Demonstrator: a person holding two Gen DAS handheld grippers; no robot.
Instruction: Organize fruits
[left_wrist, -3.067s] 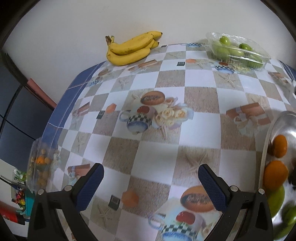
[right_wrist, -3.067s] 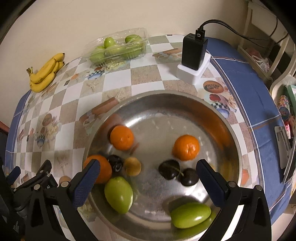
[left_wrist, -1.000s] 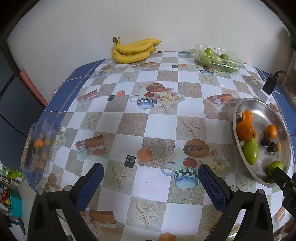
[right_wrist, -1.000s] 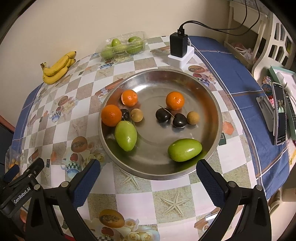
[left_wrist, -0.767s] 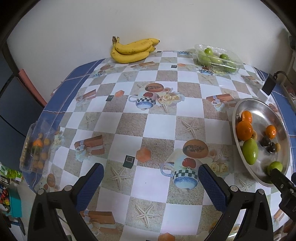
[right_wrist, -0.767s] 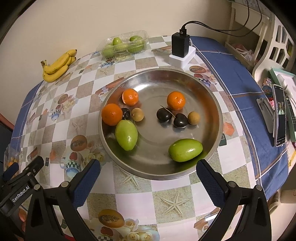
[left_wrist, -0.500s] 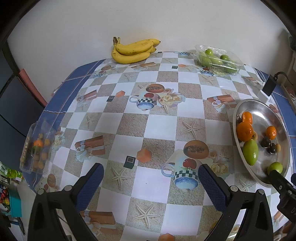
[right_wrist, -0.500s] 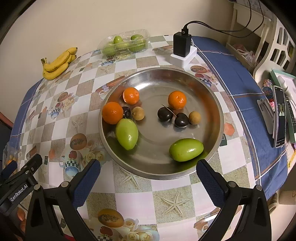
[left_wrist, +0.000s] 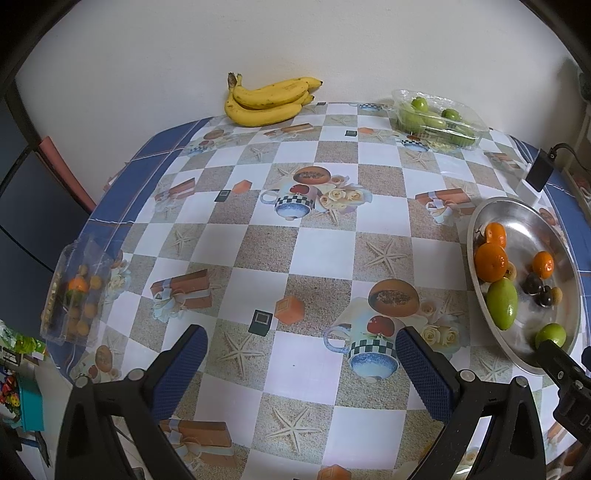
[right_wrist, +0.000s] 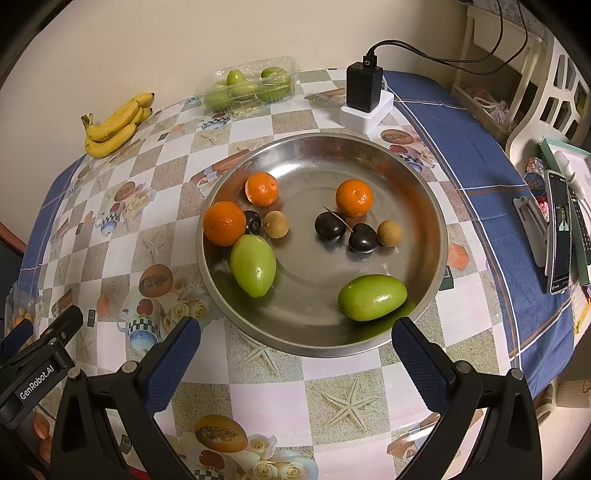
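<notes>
- Marking "GenRobot.AI": white lettering on the black body of the left gripper (right_wrist: 22, 345), seen at the lower left of the right wrist view.
- All other print is too small or blurred to read.

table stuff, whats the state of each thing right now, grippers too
left hand-held gripper: open, empty
right hand-held gripper: open, empty
round steel bowl: upright, holding loose fruit
clear plastic box of green fruit: lid shut
yellow banana bunch: whole, lying by the wall
black charger: plugged into white block, cable attached
</notes>
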